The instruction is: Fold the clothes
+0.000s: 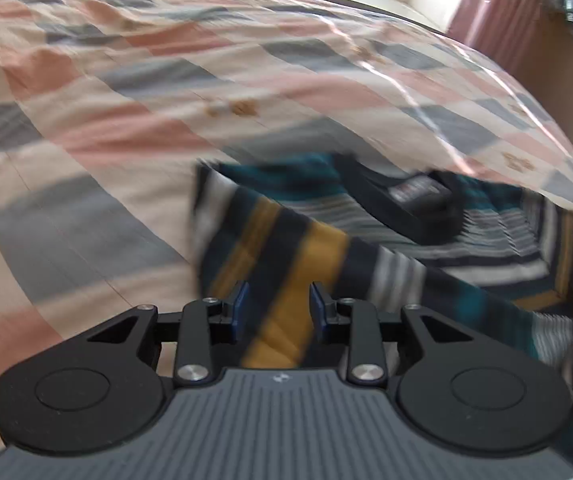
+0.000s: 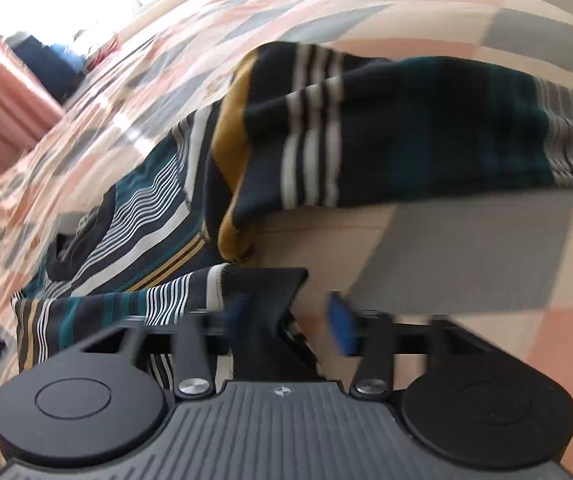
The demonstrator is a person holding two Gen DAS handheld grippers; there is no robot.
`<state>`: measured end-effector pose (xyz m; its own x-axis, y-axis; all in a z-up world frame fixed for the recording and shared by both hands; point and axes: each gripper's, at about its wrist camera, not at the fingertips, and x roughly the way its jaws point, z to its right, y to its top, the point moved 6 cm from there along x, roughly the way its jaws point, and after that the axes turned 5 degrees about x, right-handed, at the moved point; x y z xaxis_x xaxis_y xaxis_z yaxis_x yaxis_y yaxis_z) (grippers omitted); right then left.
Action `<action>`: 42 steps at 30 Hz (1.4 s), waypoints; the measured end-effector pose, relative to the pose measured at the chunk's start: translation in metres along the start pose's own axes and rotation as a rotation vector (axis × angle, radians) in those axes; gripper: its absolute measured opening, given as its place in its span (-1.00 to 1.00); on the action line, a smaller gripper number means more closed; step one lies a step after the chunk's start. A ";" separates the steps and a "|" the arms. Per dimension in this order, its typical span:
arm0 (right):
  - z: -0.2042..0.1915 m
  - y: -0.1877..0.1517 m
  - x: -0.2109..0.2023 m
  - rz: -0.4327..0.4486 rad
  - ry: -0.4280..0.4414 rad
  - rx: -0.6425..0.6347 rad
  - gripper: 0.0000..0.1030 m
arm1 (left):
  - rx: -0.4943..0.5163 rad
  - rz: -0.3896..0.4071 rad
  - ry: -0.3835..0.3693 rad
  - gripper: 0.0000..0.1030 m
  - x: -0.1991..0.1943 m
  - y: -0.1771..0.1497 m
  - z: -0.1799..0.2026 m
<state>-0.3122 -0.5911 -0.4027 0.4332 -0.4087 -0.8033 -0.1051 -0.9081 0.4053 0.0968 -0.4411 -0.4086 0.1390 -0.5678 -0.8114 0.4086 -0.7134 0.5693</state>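
One striped knit sweater [image 1: 366, 236], navy with mustard, teal and white bands, lies on the bed [image 1: 126, 128] over a pink-and-grey check cover.

- Left: the left gripper [image 1: 279, 308] stands with its jaws apart, a mustard-and-navy sleeve lying between the blue pads; whether the pads touch the cloth is not clear.
- Middle: the body lies spread, dark neckband [image 1: 414, 204] and label uppermost.
- Right: the other sleeve [image 2: 406, 132] stretches out across the cover. The right gripper [image 2: 290, 316] has a fold of dark ribbed edge between its jaws; blur hides whether they press it.

Handling, as judged: soft, limp, light, not fragile; it sags and drags unless both ends are carried. Best hold: ribbed cuff, hem or shoulder seam, where the knit is thickest.
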 end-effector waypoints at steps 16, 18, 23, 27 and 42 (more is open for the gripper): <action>0.013 -0.009 0.005 -0.054 -0.037 0.037 -0.60 | 0.179 -0.010 -0.245 -0.49 0.016 -0.039 0.143; 0.017 -0.003 -0.001 -0.048 0.000 0.088 -0.09 | 0.197 -0.009 -0.281 -0.49 0.017 -0.046 0.162; 0.027 -0.006 0.000 -0.069 0.031 0.096 -0.33 | 0.178 -0.073 -0.318 -0.49 0.038 -0.064 0.189; 0.021 0.002 0.001 -0.055 0.073 0.091 -0.09 | 0.237 -0.072 -0.346 -0.49 0.049 -0.066 0.214; -0.132 0.072 -0.095 0.321 0.502 -0.351 -0.99 | -0.178 0.181 -0.283 -0.49 0.014 -0.028 0.143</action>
<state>-0.2430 -0.6058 -0.2400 0.8000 -0.4836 -0.3552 -0.0380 -0.6316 0.7744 -0.0420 -0.4880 -0.4166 -0.0215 -0.7871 -0.6165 0.5538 -0.5227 0.6481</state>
